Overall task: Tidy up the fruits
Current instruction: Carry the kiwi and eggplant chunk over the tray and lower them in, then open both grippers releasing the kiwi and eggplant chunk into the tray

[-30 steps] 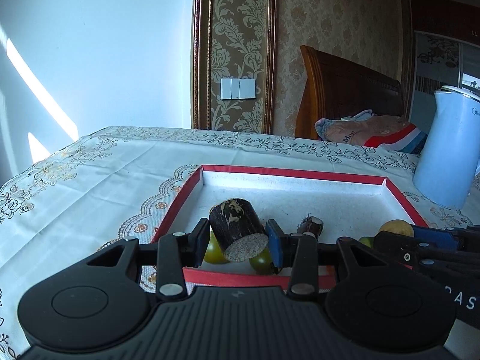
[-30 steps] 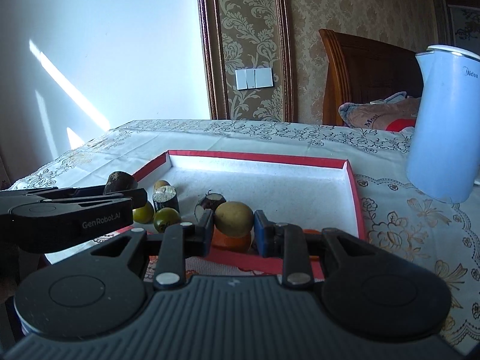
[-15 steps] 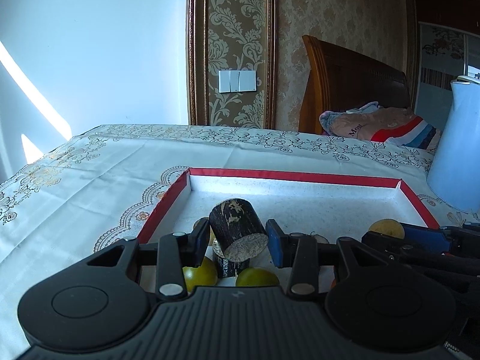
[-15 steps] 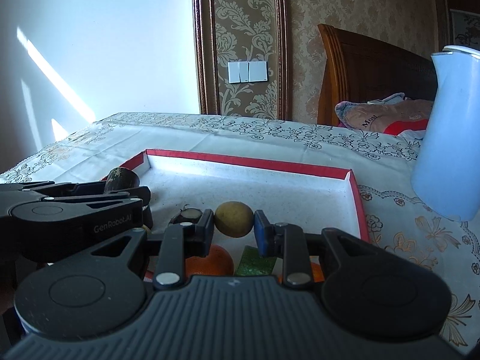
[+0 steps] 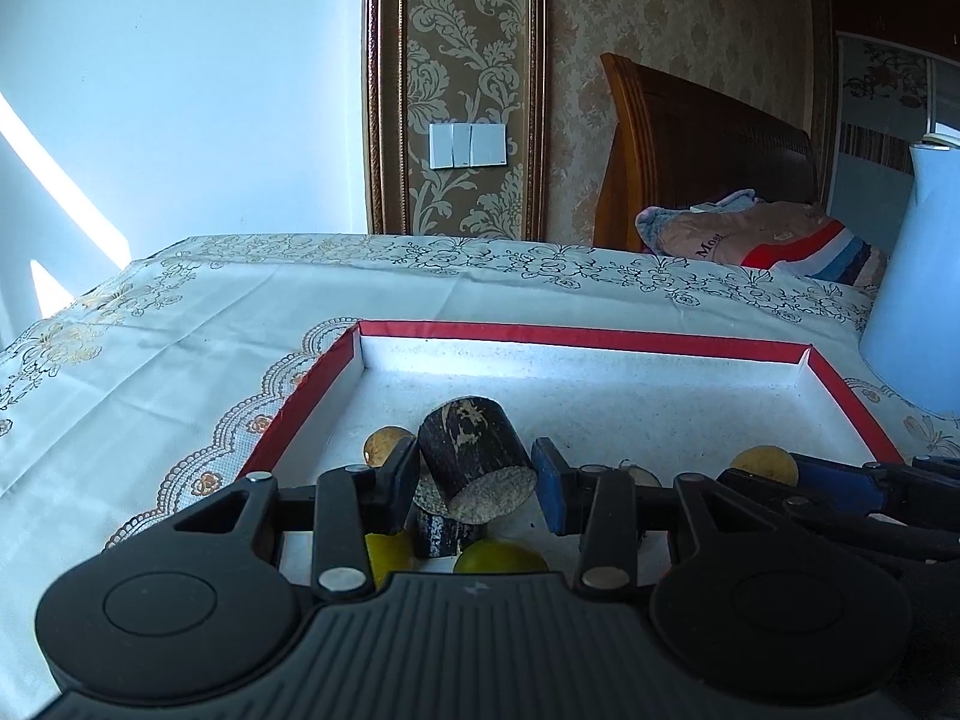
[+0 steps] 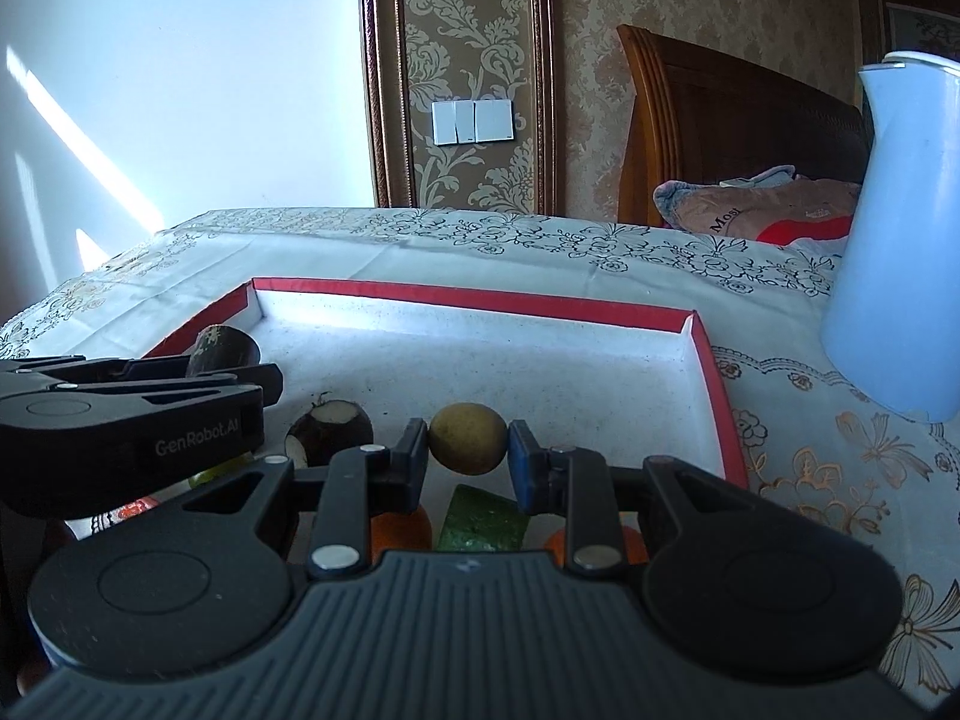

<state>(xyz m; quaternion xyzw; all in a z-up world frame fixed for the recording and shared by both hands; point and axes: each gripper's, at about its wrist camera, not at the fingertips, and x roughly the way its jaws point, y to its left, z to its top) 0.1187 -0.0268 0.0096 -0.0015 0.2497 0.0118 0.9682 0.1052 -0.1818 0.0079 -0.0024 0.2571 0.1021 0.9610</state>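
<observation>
"GenRobot.AI" reads white on the black left tool (image 6: 267,375), legible in the right wrist view only; "Most" shows on the pillow (image 6: 756,207) in both. Left tool (image 5: 474,477) clamps a dark cane segment (image 5: 474,456), a cylinder with a pale grainy cut face, over the red-rimmed tray (image 5: 600,336). Right tool (image 6: 468,450) grips a round yellow-brown fruit (image 6: 468,438) above the tray's near edge. Lace-patterned cloth covers the bench (image 5: 180,336).
</observation>
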